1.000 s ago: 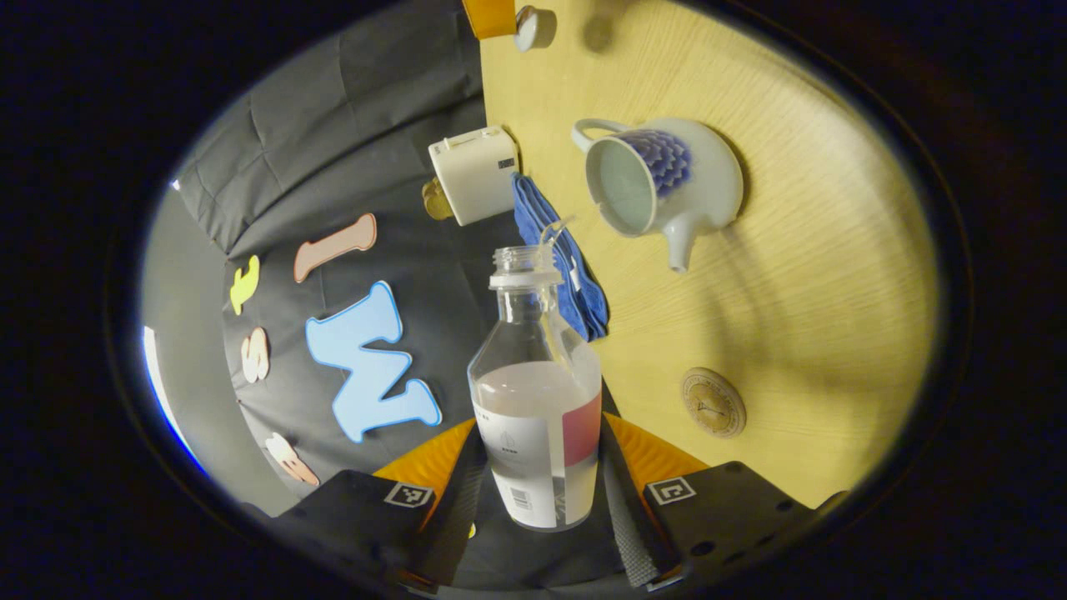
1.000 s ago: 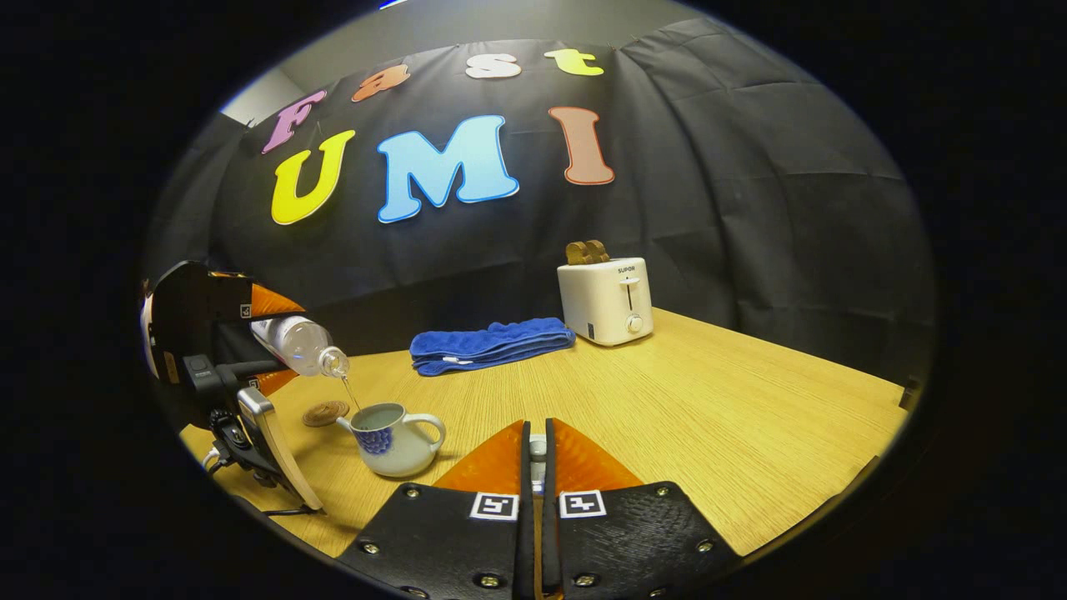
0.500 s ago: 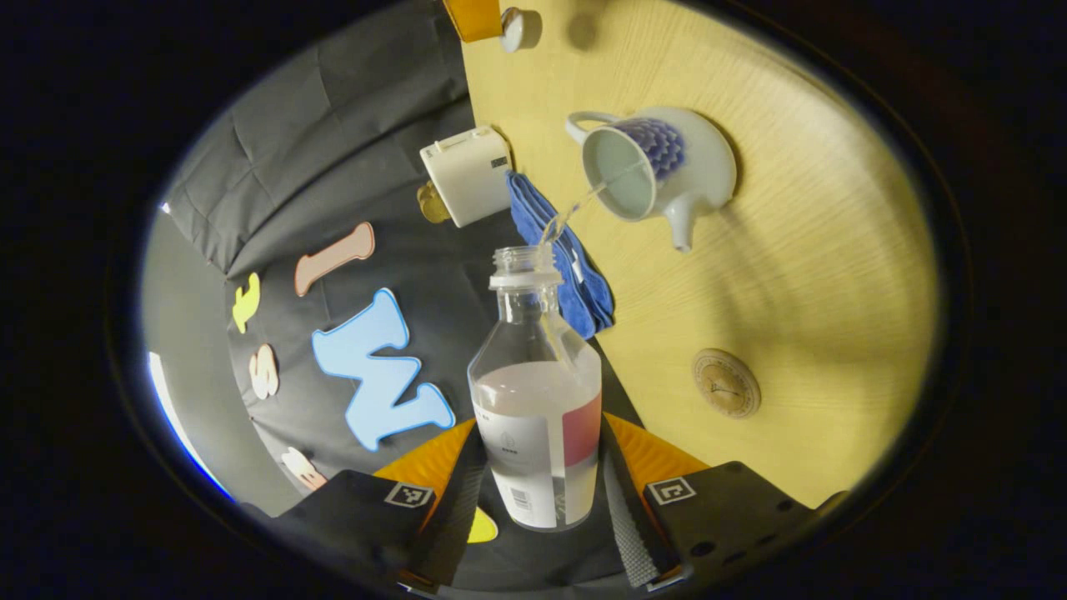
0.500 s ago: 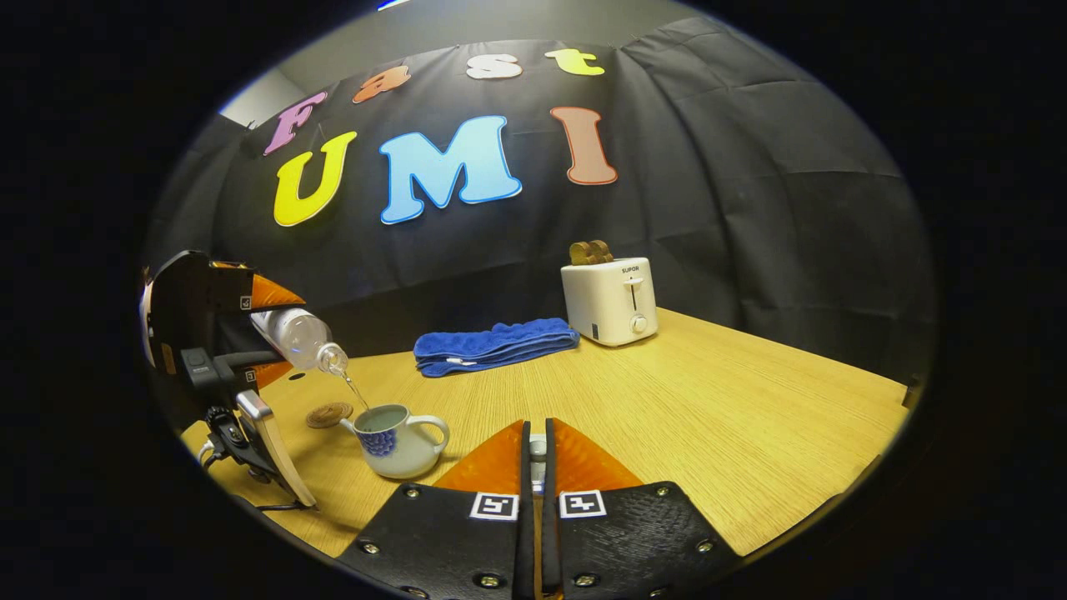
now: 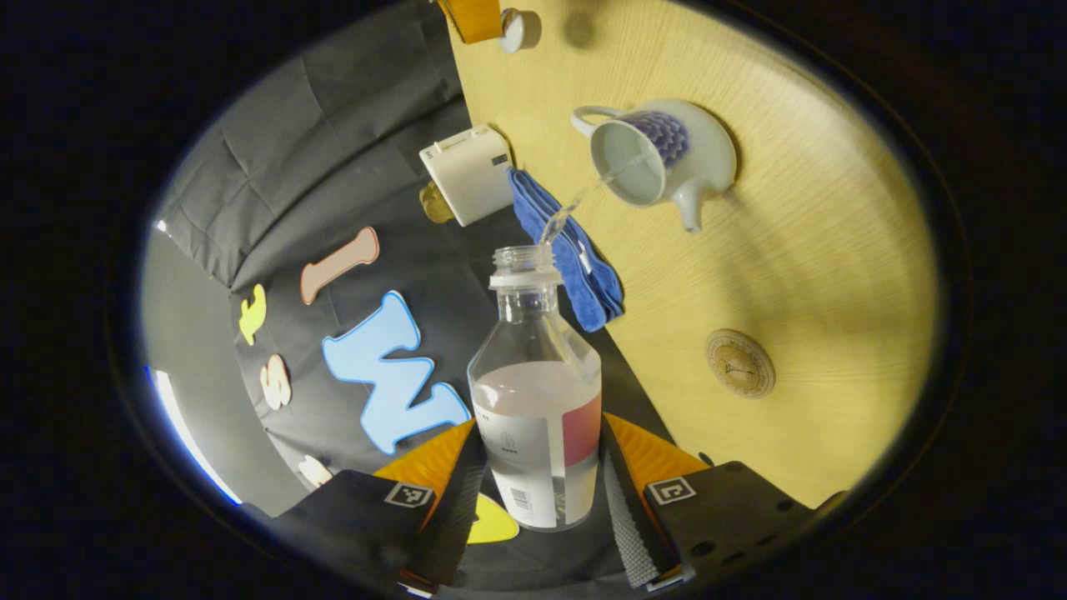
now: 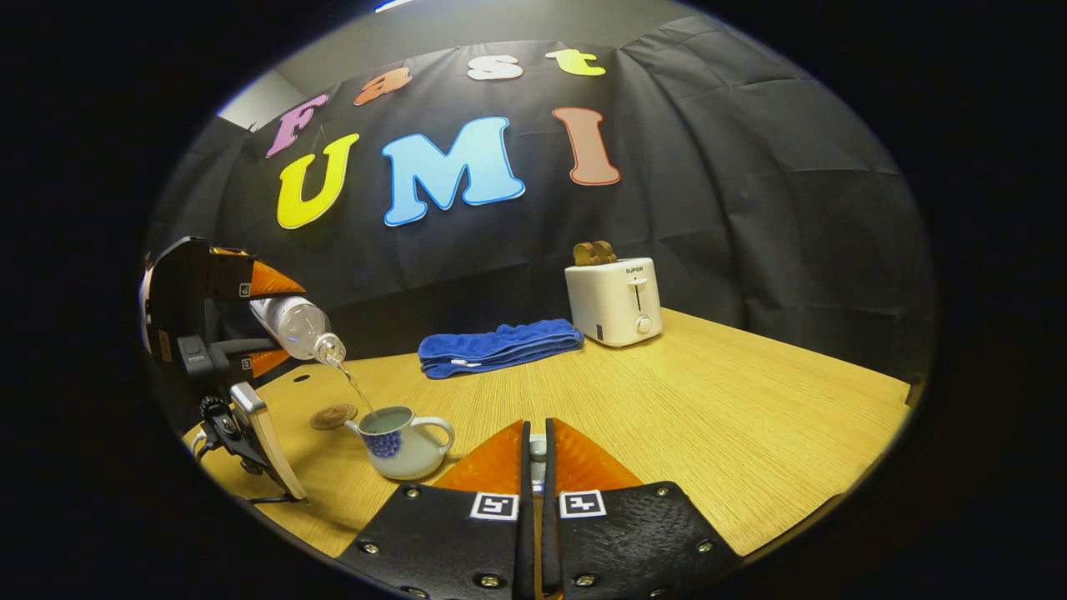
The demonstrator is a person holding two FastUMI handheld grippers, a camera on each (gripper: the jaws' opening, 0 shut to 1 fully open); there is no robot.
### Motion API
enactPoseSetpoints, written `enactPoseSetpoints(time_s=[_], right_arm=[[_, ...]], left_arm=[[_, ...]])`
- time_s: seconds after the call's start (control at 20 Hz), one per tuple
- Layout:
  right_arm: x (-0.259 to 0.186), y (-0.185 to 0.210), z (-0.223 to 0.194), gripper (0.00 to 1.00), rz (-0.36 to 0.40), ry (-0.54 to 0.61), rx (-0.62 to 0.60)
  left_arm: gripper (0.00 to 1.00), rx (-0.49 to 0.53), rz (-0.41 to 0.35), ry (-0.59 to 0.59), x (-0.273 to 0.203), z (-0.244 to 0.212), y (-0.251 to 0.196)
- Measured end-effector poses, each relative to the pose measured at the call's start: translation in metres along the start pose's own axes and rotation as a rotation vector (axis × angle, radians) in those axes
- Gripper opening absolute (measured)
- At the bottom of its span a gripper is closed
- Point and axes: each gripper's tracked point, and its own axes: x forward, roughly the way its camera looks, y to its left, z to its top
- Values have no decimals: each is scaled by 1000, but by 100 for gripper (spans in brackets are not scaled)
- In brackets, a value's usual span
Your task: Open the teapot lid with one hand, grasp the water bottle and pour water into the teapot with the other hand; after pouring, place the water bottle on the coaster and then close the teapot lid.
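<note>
**Pouring into the teapot, lid held off to the side**

We've got the left gripper (image 5: 538, 492) clamped on the bottle (image 5: 538, 408) — both fingers press its labelled lower half, and the bottle is uncapped and tipped toward the teapot (image 5: 667, 158). A thin stream of water (image 5: 575, 204) runs from its mouth into the pot's open top. In the right gripper view we see it from the side: the left gripper (image 6: 250, 321) holds the bottle (image 6: 296, 327) tilted neck-down above the teapot (image 6: 404, 433), with the stream falling into it.

The teapot stands upright on the table (image 6: 708, 417), lid off, handle toward the right gripper (image 6: 536, 458). That gripper's jaws are nearly closed, with a small pale thing between the fingers — it looks like the lid (image 6: 538, 450), but we can't tell for sure.

The coaster (image 5: 739, 363) lies bare on the table near the teapot, not touching it. Farther back there's a folded blue towel (image 6: 496, 347) and a white toaster (image 6: 615, 300) by the wall.
</note>
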Motion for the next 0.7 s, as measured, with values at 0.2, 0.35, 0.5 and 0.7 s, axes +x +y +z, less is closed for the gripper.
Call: enactPoseSetpoints(time_s=[0.2,0.35,0.5,0.7], right_arm=[[0,0,1,4,4,-3,1],[-1,1,1,4,8,-4,3],[-1,1,1,4,12,-6,-1],[-3,1,2,4,16,-10,5]], left_arm=[[84,29,11,0,-3,-1,7],[84,52,16,3,-4,-2,13],[84,70,19,6,-7,-2,16],[84,102,19,8,-6,0,18]])
